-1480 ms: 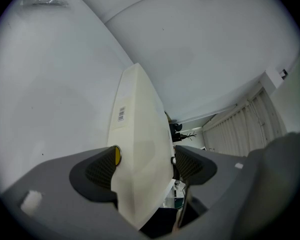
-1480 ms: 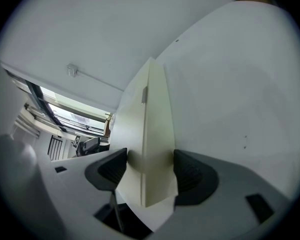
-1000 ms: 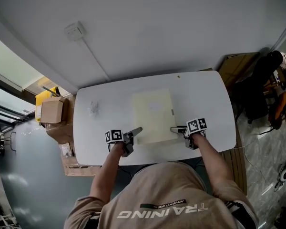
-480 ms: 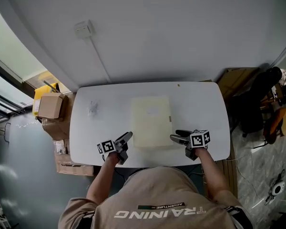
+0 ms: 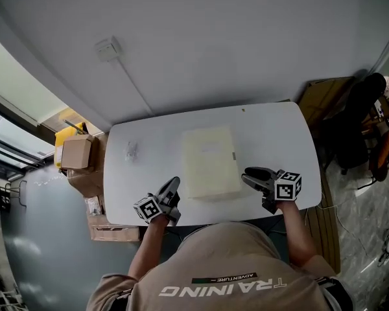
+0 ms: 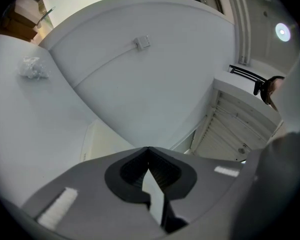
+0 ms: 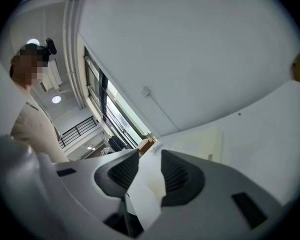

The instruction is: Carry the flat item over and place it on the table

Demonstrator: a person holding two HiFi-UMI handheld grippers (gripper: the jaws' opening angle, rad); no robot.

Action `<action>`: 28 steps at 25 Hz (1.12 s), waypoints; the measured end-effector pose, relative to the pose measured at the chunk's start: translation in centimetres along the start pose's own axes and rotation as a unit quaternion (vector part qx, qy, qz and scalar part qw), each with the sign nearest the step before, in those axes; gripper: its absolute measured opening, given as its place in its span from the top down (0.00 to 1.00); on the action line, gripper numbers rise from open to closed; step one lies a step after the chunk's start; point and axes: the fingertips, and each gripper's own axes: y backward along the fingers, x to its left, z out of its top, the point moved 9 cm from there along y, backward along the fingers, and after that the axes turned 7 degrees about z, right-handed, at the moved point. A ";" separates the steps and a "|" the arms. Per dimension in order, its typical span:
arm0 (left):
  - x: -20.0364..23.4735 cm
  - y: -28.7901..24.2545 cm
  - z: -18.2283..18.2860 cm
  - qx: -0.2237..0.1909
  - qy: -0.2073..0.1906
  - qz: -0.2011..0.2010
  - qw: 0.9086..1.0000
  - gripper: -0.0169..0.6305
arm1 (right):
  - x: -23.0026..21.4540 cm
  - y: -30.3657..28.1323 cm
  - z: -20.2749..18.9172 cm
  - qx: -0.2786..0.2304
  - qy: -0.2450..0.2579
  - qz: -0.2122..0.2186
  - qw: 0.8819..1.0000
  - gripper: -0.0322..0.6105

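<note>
Cream flat pad point(image 5: 211, 162) lay mid bench point(image 5: 272, 135). Left tongs point(image 5: 174, 183) near-left were shut, empty. Right tongs point(image 5: 246, 175) near-right were half-wide, just closing, w/ nothing between.

1. You have one table point(image 5: 149, 141).
2. One flat pad point(image 5: 210, 162).
3. One small crumpled scrap point(image 5: 131, 151).
4. Probably two cardboard boxes point(image 5: 76, 153); the lower one is partly hidden from you.
5. One wall box point(image 5: 107, 47).

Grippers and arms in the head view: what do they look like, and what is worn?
Both the left gripper and right gripper are grey, with tapered jaws, dark ribbed pads and a white cube of black square markers. The person wears a beige short-sleeved T-shirt with white lettering. The right's jaws, empty, have just been closing.
</note>
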 end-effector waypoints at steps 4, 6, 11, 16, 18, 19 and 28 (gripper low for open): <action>-2.6 -1.1 0.8 0.015 -0.054 -0.008 0.998 0.96 | 1.5 0.4 0.7 0.001 0.033 -0.001 0.999 0.91; -3.9 -1.6 1.0 0.032 -0.097 -0.012 0.995 0.96 | 2.3 0.4 1.5 0.001 0.049 0.005 0.999 0.93; -6.7 -2.6 1.8 0.050 -0.173 -0.018 0.983 0.96 | 3.9 0.1 4.0 -0.019 0.103 0.013 0.994 0.94; -9.1 -2.6 2.1 0.021 -0.184 -0.033 0.982 0.96 | 5.7 0.0 5.7 -0.031 0.156 0.008 0.987 0.94; -10.1 -2.5 2.3 0.017 -0.190 -0.033 0.981 0.96 | 6.5 -0.4 6.4 -0.027 0.189 0.002 0.982 0.94; -10.6 -2.4 2.3 0.017 -0.189 -0.035 0.981 0.96 | 6.9 -0.6 6.7 -0.022 0.203 -0.001 0.979 0.94; -14.0 -2.9 4.2 0.000 -0.227 -0.041 0.973 0.96 | 9.2 -1.5 8.2 -0.023 0.256 -0.014 0.966 0.94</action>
